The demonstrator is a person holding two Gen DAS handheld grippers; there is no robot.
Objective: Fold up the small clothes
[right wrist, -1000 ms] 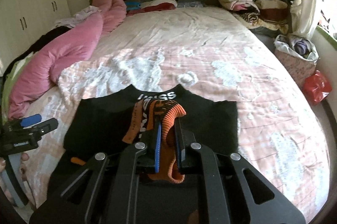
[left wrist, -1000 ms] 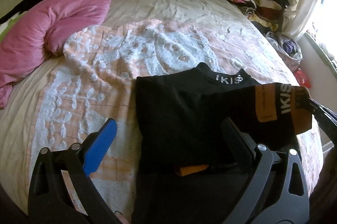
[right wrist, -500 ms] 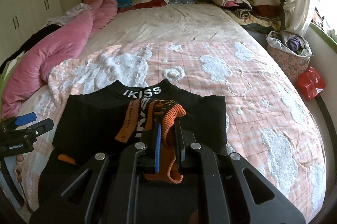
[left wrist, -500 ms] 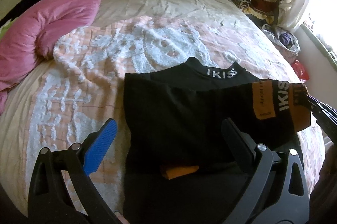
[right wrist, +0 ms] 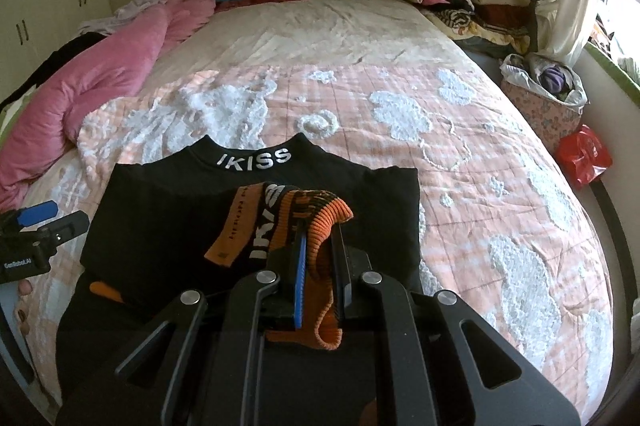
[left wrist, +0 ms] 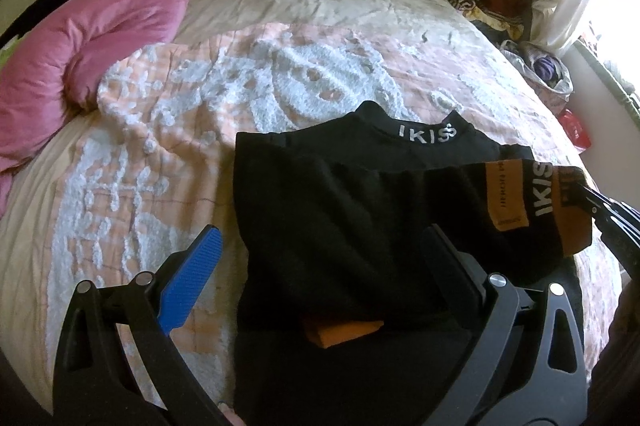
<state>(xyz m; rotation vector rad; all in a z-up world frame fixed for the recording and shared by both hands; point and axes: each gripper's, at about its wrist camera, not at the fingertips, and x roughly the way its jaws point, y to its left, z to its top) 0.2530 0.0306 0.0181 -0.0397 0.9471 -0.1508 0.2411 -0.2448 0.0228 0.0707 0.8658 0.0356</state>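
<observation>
**Ana:** Sleeve-folding is the step in hand, I'd say. The small black knit top with the white "IKISS" lettering on its collar [right wrist: 254,159] lies flat on the peach quilted bedspread with white tufted clouds [right wrist: 472,161], at the near end of it. The right gripper [right wrist: 320,258] has its jaws clamped on the ribbed orange-and-black cuff [right wrist: 320,222] of one sleeve, which it holds above the top's chest.

**Ben:** And the left gripper [left wrist: 320,258]?

**Ana:** Its jaws stand wide apart, gripping nothing. It hovers over the top's left edge, one blue ridged pad [left wrist: 188,278] out over the bedspread, the other finger over black cloth.

**Ben:** What does the next move call for?

**Ana:** Probably laying that cuff down across the chest, straight and flat, then letting go. The knit looks soft and limp, so the sleeve may bunch unless it is drawn taut first. A second orange cuff [left wrist: 344,332] peeks out from under the top's lower fold.

**Ben:** Textures?

**Ana:** Smooth matte black body, ribbed stretchy cuffs, nubbly tufts on the bedspread beneath.
</observation>
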